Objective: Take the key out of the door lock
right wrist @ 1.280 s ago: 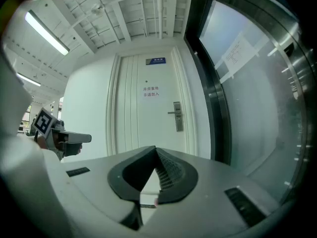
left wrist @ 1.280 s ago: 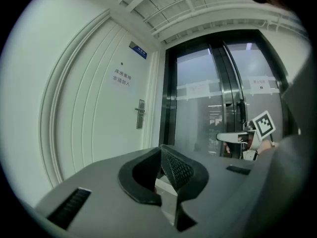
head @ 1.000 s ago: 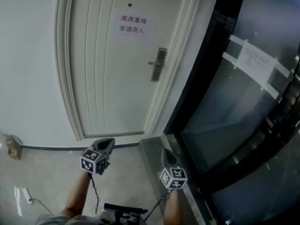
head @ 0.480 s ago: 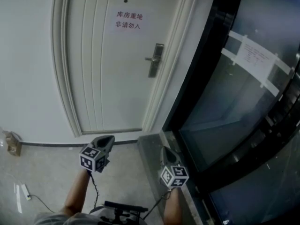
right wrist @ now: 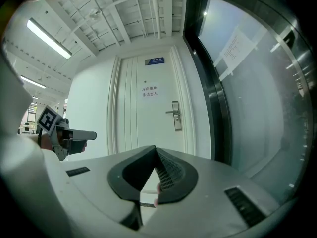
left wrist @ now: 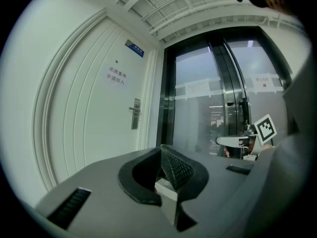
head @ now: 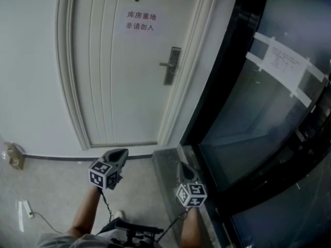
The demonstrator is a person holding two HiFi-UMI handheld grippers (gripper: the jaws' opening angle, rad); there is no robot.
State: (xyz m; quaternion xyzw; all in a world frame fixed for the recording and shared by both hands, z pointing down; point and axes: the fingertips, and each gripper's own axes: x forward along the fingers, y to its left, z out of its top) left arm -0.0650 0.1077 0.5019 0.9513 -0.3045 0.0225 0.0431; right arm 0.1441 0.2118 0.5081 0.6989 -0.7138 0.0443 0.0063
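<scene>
Since a second ago, the door and its lock are shifted slightly up and left in the head view, and a shoe has come into sight at six o'clock; both grippers are held much where they were. The left gripper and right gripper are kept low over the floor, well apart from the door. The lock is seen at one o'clock of the left gripper and at twelve o'clock of the right. Whether a key sits in the lock cannot be told; it is too small. In the left gripper view the fingers are closed together on nothing, with the lock far off at eleven o'clock. In the right gripper view the fingers are likewise pressed together and empty, the lock lying at one o'clock. A notice is stuck on the door at eleven o'clock of the lock. A glass wall is seen at three o'clock.
</scene>
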